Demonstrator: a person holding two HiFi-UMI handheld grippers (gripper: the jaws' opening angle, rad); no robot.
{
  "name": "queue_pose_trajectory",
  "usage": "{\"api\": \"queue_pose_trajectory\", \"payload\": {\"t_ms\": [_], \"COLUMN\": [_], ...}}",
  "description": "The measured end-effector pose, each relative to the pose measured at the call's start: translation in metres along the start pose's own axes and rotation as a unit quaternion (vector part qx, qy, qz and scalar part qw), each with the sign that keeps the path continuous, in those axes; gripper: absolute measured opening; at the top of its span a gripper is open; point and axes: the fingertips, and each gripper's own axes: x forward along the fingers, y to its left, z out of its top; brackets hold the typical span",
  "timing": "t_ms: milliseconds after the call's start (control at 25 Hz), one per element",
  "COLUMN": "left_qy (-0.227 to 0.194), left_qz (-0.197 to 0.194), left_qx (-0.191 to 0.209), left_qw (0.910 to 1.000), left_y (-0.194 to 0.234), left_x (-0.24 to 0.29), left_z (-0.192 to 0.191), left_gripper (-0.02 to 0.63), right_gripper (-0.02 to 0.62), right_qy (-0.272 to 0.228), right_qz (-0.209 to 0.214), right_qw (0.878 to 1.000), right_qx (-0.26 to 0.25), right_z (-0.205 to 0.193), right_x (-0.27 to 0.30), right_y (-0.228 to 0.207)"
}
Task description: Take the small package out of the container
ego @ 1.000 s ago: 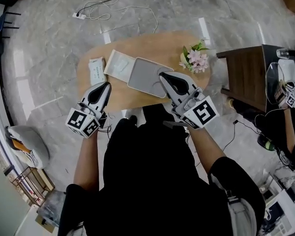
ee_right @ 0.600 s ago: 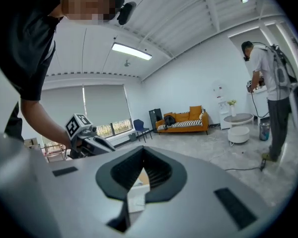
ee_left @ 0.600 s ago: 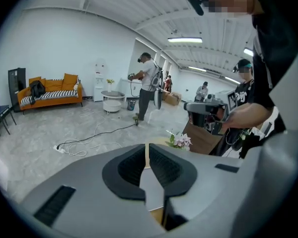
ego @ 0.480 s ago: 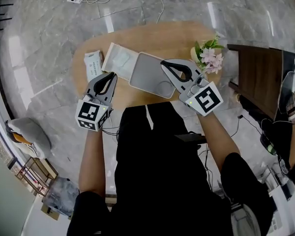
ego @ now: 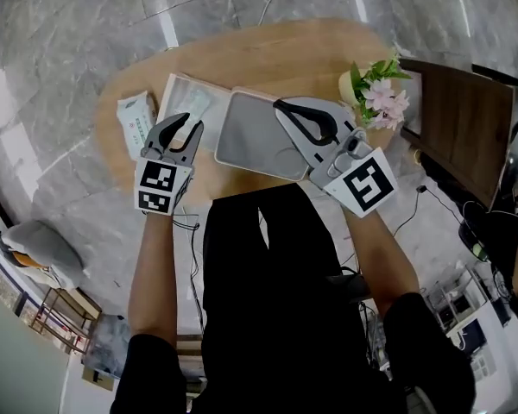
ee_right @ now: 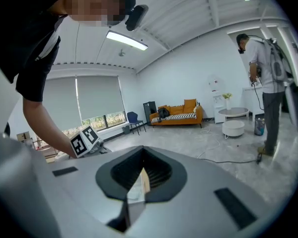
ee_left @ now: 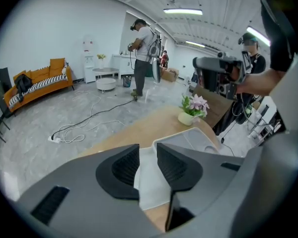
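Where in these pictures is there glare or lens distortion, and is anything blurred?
Head view: glare streaks lie on the glossy floor; the table edge bows from the wide lens. Left gripper view: black corners frame a round image; the ceiling light is washed out. Right gripper view: same round framing, a mosaic patch at top; the sofa looks sharp.

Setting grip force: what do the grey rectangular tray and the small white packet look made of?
Grey rectangular tray: probably rigid moulded plastic, matte; rounded rim, round recess. Small white packet: likely soft plastic film; pillowy, printed face.
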Motion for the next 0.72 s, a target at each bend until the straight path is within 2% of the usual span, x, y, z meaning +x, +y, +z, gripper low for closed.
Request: {"api": "queue_pose_trajectory", "payload": {"t_ms": [280,520,720], "left_qy": [0.090,0.175,0.214], "left_qz": [0.003,0.001,0.001], "left_qx": [0.033,0.083,0.100], "left_qw": [0.9954,0.9812,0.9716], "left_y": [0.018,0.027,0.031], "left_x": [0.058,0.095,0.114], "left_z": [-0.052,-0.096,-0.117], "left_gripper": [0.147,0.156,0.156], "right_gripper": [0.012,0.011,0.012], "right_qy": [0.009,0.017,0.017], "right_qz": [-0.021,-0.020,-0.017], "right_qw": [0.999,0.999,0.999], "right_qx": [0.028,0.038,0.044], "right_z": [-0.043,-0.070,-0.084], "right_x": [0.008,0.013,0.018], "right_y": [-0.009,-0.005,-0.006]}}
